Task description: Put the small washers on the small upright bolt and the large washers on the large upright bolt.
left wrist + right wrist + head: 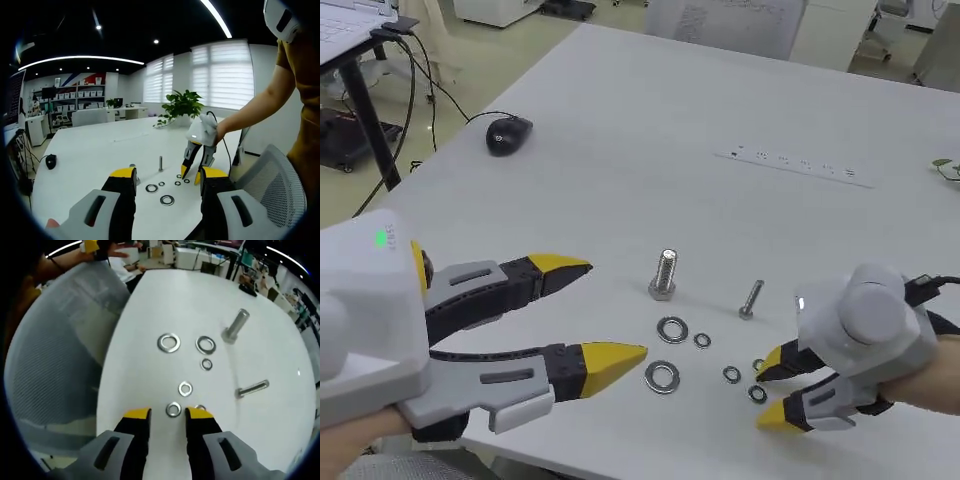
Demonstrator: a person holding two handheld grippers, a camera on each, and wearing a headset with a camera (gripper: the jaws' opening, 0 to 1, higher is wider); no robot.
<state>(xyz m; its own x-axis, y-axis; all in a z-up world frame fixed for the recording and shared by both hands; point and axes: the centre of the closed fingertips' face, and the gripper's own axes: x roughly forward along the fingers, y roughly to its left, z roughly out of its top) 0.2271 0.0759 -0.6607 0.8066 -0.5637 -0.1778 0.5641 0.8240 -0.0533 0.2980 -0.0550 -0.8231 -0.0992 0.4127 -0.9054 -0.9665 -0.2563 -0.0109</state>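
Note:
The large bolt [664, 273] and the small bolt [751, 298] stand upright on the white table [620, 180]. Two large washers [672, 329] [662, 376] lie flat in front of the large bolt. Small washers [702, 341] [731, 374] lie to their right. My right gripper [767, 390] is open and low over the table, with one small washer [173, 409] lying between its fingertips [137, 415]. Another small washer [200, 407] peeks out beside the other tip. My left gripper [600, 310] is open and holds nothing, left of the washers.
A black mouse [507, 134] lies far left and a white power strip [790, 163] far right on the table. The table's near edge runs just below the washers. A grey mesh chair [55, 355] stands at that edge. A potted plant [182, 105] sits at the far end.

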